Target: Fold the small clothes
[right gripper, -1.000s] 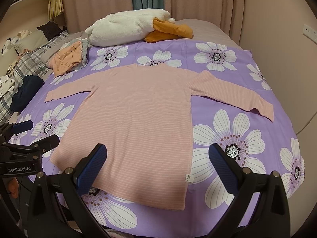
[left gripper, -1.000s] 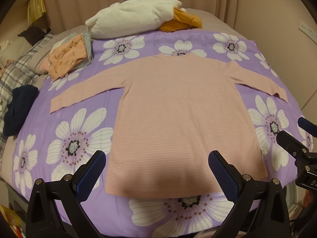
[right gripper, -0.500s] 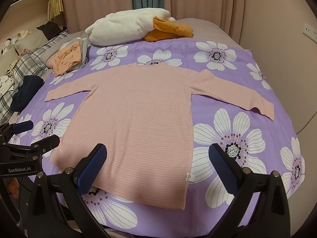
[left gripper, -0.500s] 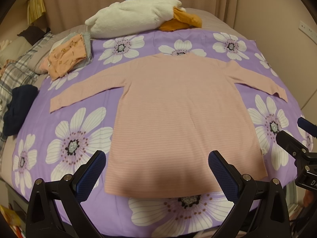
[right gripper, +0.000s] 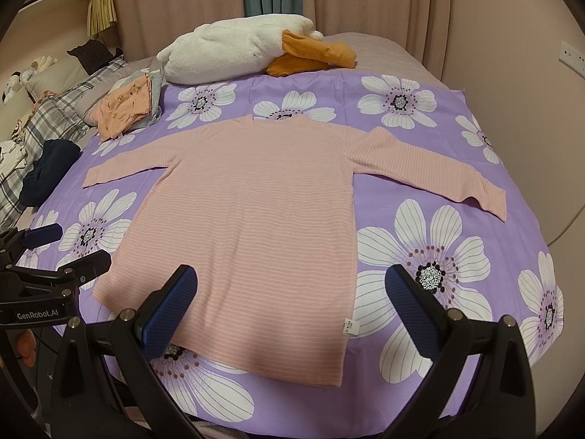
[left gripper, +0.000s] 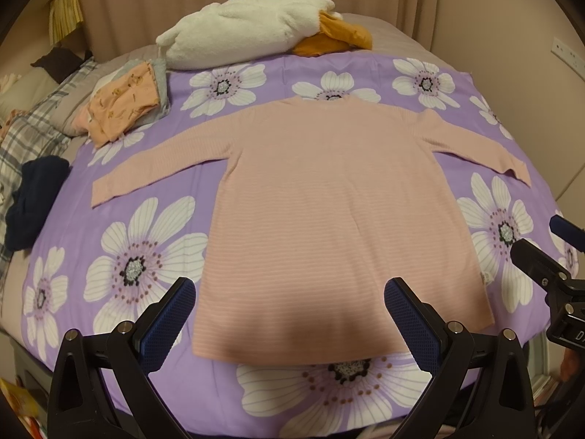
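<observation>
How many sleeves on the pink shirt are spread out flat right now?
2. On the pink shirt, one sleeve stretches left toward the folded clothes pile; the other sleeve stretches right toward the wall. Neither is folded in yet.

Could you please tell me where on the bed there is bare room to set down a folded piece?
Bare purple sheet lies right of the pink shirt, below its right sleeve; a smaller patch lies under the left sleeve. The far left is crowded: folded stack, navy garment, white plush.
</observation>
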Demonstrator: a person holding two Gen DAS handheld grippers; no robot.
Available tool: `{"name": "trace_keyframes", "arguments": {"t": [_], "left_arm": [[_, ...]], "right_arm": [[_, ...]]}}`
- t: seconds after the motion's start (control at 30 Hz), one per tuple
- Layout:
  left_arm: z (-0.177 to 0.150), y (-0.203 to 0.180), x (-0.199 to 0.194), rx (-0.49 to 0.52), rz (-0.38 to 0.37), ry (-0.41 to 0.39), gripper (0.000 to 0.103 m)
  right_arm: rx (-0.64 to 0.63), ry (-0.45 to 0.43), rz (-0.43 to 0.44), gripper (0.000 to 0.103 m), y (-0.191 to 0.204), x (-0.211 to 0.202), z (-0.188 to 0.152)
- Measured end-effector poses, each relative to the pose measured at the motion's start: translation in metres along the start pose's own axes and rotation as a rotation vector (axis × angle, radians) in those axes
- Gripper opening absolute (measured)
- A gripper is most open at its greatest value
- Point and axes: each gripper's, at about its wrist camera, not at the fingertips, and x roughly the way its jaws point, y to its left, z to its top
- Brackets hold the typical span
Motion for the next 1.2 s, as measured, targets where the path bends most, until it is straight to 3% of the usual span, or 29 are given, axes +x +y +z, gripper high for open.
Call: {"name": "trace_keyframes", "arguments": {"t": [0.83, 1.2], "left_arm": [[-0.002, -0.004, 0.01, 0.01, -0.008, 0.02, 0.102], [0.011, -0.008, 0.03, -0.02, -0.048, 0.045, 0.102]], "right_arm": [[0.015, 0.011, -0.005, 0.103, -0.001, 0.004, -0.002], [0.082, 0.025, -0.014, 0.103, -0.028, 0.018, -0.005]]}}
